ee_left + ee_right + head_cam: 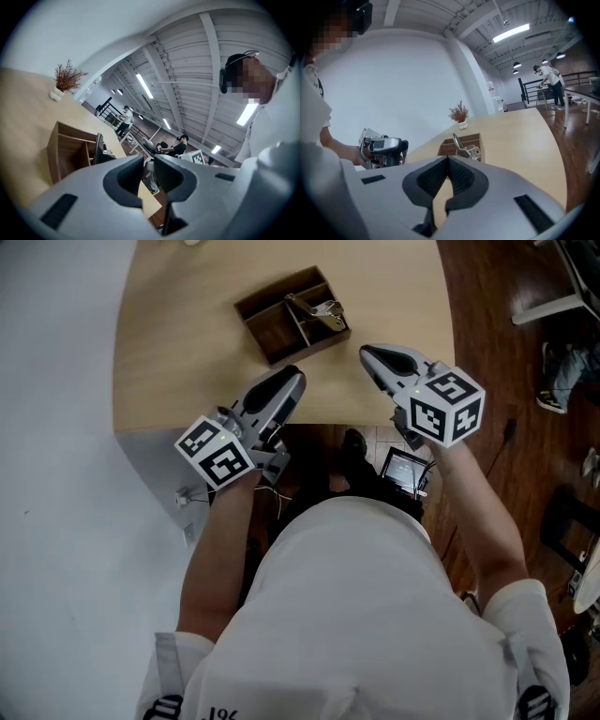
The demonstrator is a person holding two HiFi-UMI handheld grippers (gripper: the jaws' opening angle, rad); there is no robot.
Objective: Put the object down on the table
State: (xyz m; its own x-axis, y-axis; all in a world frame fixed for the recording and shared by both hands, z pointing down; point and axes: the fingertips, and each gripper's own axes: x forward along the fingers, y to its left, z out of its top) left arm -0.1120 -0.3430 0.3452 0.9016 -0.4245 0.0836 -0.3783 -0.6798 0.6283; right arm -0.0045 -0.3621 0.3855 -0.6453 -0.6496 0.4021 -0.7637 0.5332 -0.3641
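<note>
A wooden box (281,329) with compartments stands on the light wooden table (178,343). A shiny metal tool (319,311) lies in one compartment. My left gripper (298,374) hovers over the table's near edge, short of the box, its jaws a narrow gap apart with nothing between them. In the left gripper view the left gripper (149,159) points level past the box (70,150). My right gripper (366,351) hangs right of the box, empty. In the right gripper view the right gripper (447,158) has its tips touching; beyond them are the box (445,149) and the tool (466,150).
A small potted dried plant (459,114) stands at the table's far end. The table's near edge (309,426) runs just under both grippers. Dark wooden floor (506,324) lies to the right. Other people sit and stand at tables far behind.
</note>
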